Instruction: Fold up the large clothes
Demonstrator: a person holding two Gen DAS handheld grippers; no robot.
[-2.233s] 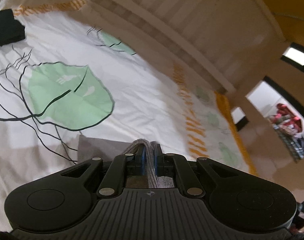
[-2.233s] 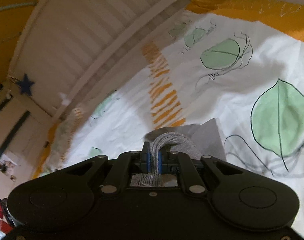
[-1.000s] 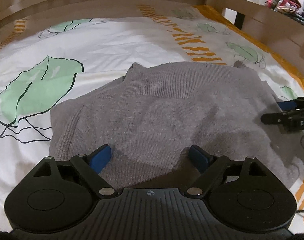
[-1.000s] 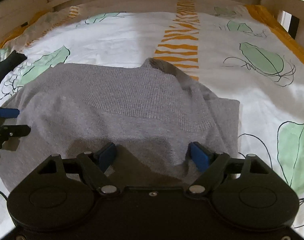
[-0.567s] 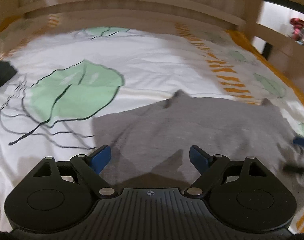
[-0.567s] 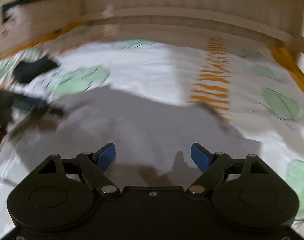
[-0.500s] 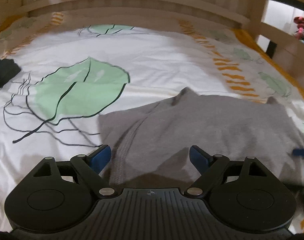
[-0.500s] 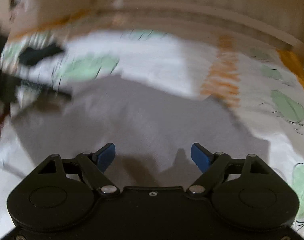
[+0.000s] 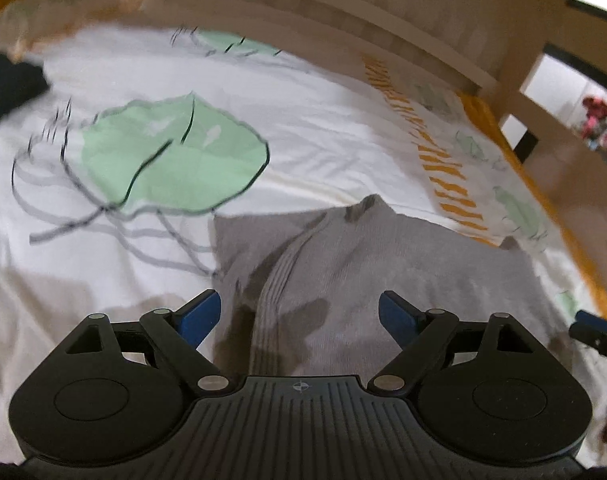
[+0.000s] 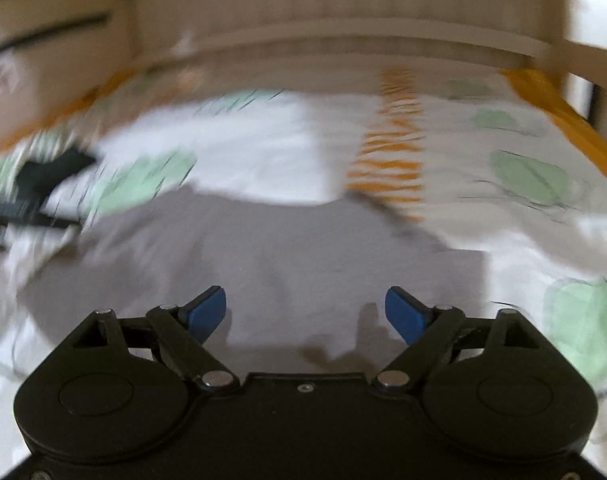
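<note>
A grey knit sweater (image 9: 403, 264) lies folded on the white leaf-print bed sheet (image 9: 311, 128). Its ribbed band runs down toward my left gripper (image 9: 299, 312), which is open and empty just above the sweater's left part. In the right wrist view the sweater (image 10: 263, 248) fills the middle, blurred by motion. My right gripper (image 10: 305, 312) is open and empty over the sweater's near edge. The right gripper's blue tip also shows at the far right of the left wrist view (image 9: 595, 326).
A wooden bed frame (image 9: 343, 16) curves along the far side. A dark garment (image 9: 7, 84) lies at the far left of the bed, also in the right wrist view (image 10: 47, 176). An orange striped band (image 9: 443, 156) crosses the sheet. A doorway (image 9: 575, 108) opens at right.
Both grippers were shut on the sweater 2.2 s ago, then let go and opened. Since then both have swung over the laid-down sweater; the left one now sits over its left edge.
</note>
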